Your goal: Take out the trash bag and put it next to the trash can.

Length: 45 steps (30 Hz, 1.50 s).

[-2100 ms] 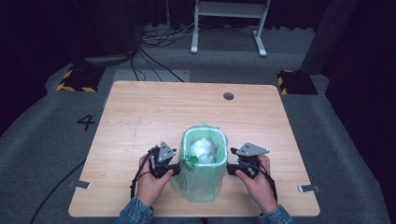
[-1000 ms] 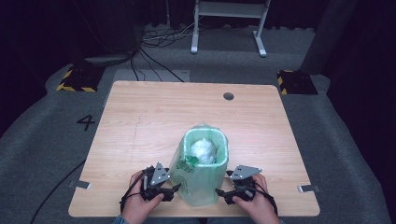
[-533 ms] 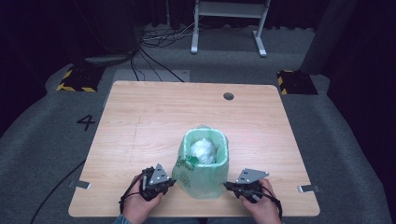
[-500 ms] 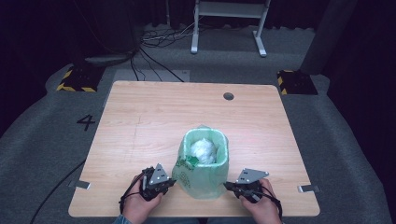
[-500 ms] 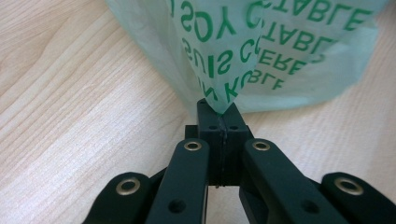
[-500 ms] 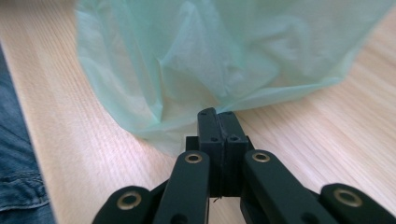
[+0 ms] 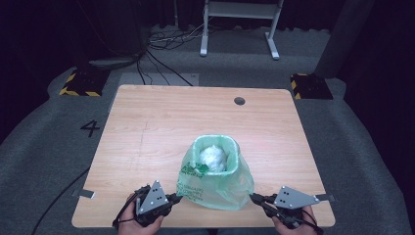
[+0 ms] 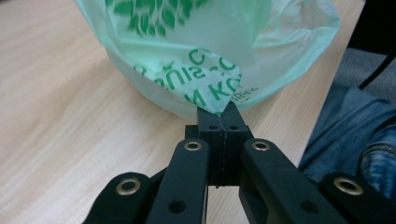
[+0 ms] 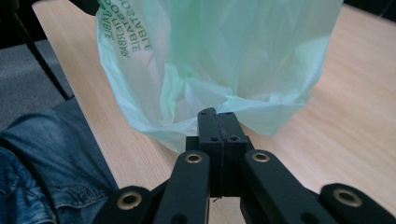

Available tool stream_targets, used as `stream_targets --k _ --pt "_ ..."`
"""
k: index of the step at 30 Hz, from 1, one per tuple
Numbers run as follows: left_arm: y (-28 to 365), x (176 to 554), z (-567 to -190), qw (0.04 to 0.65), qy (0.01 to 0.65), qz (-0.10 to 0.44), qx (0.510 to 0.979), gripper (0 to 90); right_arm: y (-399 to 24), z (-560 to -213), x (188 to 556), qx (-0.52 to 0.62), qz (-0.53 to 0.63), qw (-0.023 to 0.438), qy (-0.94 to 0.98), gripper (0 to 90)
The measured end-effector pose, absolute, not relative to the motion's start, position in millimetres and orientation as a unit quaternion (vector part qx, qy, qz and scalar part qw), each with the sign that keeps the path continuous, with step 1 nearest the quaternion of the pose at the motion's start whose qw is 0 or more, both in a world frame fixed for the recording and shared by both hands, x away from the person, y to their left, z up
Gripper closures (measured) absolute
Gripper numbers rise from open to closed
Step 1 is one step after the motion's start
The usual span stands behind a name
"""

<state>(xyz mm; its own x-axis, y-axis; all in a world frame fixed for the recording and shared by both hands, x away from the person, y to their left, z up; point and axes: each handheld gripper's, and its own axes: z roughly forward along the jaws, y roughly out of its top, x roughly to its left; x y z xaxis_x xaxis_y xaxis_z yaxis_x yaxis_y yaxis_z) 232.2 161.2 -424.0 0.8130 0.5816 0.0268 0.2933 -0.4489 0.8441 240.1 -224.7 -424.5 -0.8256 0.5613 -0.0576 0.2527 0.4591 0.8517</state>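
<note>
Bag liner (image 7: 215, 181) — thin green film with printed lettering — sat draped over a small bin near the front middle of the counter (image 7: 147, 127), with a crumpled white wad (image 7: 213, 157) inside its mouth. My left tool (image 7: 175, 199) was pinched together on the hem at the liner's lower left corner, and my right tool (image 7: 255, 198) was pinched together on the hem at the lower right; in each gripper view the 2 black jaws met with a fold of film caught between their tips. Both corners were drawn outward and a little up, so the skirt flared off the counter.

My worry was the film itself. It looked flimsy, and each grip held only a narrow fold, so a hard or uneven pull could tear the hem or let it slip free. I judged that lifting 1 side faster than the other might tip the bin — and spill the wad. Pulling too far toward the near edge could drag everything off the counter.
</note>
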Motion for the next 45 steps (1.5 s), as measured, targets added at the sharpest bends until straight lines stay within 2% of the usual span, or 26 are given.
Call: stream_targets --k 9,17,22,26,31,32,33,35,38,41,45 --pt "163.6 234.5 -382.1 0.487 0.23 0.21 0.816 89.8 -230.3 -377.3 228.2 0.208 0.511 0.233 0.8 90.0" --pt "161.9 275.8 -362.0 0.506 0.244 0.233 0.794 89.9 -237.2 -350.2 262.8 0.214 0.529 0.278 0.773 90.0" --pt "158.6 308.4 -370.5 0.498 0.279 0.218 0.792 89.8 -237.2 -357.9 301.1 0.24 0.518 0.27 0.776 90.0" --pt "157.2 331.3 -386.0 0.469 0.309 0.198 0.804 89.8 -232.3 -380.9 328.5 0.265 0.502 0.237 0.788 90.0" --pt "152.8 338.7 -400.2 0.453 0.312 0.181 0.815 89.4 -224.0 -408.9 343.3 0.281 0.485 0.196 0.805 90.0" --pt "153.6 337.4 -401.7 0.447 0.313 0.185 0.817 85.9 -223.4 -412.0 343.3 0.281 0.486 0.192 0.805 90.0" --pt "154.8 335.4 -402.1 0.442 0.312 0.192 0.819 77.7 -223.8 -413.6 342.3 0.283 0.484 0.193 0.805 89.3" --pt "159.5 329.0 -400.2 0.439 0.317 0.216 0.812 54.1 -226.7 -413.9 339.1 0.286 0.48 0.206 0.803 72.2" --pt "172.6 315.0 -396.5 0.466 0.328 0.234 0.788 34.7 -236.7 -409.5 330.6 0.292 0.486 0.233 0.79 50.4" --pt "183.7 296.9 -394.1 0.474 0.329 0.25 0.778 28.7 -249.7 -401.7 316.7 0.305 0.499 0.259 0.769 38.8" --pt "188.1 271.3 -392.1 0.475 0.31 0.275 0.776 26.8 -262.2 -391.9 294.2 0.309 0.512 0.282 0.751 34.9"
